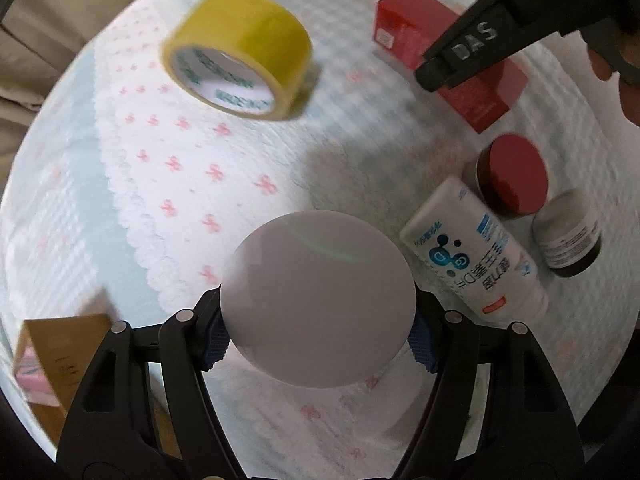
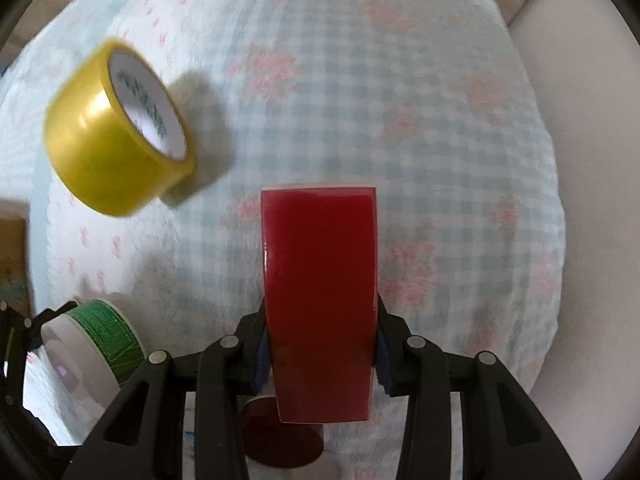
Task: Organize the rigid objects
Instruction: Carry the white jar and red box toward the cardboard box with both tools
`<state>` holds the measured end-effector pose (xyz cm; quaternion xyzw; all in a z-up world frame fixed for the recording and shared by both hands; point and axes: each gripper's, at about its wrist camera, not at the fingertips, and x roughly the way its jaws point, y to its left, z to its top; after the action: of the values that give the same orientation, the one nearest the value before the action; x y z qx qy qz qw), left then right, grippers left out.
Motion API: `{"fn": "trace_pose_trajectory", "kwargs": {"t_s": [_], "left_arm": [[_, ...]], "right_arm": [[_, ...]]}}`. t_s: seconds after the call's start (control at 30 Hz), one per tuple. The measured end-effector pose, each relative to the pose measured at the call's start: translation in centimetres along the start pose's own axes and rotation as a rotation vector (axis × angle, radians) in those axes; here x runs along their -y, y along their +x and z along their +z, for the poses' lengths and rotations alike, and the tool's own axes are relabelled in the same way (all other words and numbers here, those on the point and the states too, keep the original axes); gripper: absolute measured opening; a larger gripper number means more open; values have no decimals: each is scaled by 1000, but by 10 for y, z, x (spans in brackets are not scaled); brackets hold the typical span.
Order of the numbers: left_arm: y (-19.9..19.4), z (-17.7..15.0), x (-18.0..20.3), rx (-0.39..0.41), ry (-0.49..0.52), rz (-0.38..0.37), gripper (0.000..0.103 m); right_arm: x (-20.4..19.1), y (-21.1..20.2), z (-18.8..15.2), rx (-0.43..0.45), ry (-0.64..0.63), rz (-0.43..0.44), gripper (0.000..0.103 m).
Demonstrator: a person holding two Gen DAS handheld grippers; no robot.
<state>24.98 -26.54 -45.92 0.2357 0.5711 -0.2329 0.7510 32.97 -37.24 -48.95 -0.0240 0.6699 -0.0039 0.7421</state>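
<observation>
My left gripper [image 1: 318,332] is shut on a round container with a pale lid [image 1: 318,300]; in the right wrist view it shows with green sides [image 2: 106,336] at the lower left. My right gripper [image 2: 320,356] is shut on a red box [image 2: 320,296]; the same box [image 1: 432,36] shows at the upper right of the left wrist view, under the right gripper's black finger [image 1: 460,56]. A yellow tape roll [image 1: 238,54] lies on the checked cloth [image 1: 360,140], also in the right wrist view [image 2: 116,132].
A white tube [image 1: 476,248], a red-lidded jar [image 1: 510,176] and a dark bottle with a white label [image 1: 568,236] lie at the right. A brown and pink box [image 1: 52,364] sits at the lower left. A beige cushion [image 2: 588,160] borders the cloth.
</observation>
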Motion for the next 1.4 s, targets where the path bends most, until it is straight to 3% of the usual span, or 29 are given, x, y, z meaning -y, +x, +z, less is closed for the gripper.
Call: {"fn": "trace_pose_trajectory", "kwargs": {"t_s": [0.3, 0.53, 0.73, 1.07, 1.4], "left_arm": [[-108, -2, -42, 155, -129, 30, 68], [-223, -24, -67, 306, -266, 74, 68], [-302, -64, -108, 372, -355, 127, 68], [-349, -145, -196, 405, -460, 149, 68], [-336, -226, -301, 368, -389, 122, 68]], "right_arm": [[14, -96, -9, 158, 32, 5, 38], [-16, -221, -57, 283, 53, 41, 38], [-47, -295, -89, 361, 32, 106, 38], [-145, -354, -116, 445, -44, 198, 38], [-281, -356, -116, 432, 30, 241, 38]]}}
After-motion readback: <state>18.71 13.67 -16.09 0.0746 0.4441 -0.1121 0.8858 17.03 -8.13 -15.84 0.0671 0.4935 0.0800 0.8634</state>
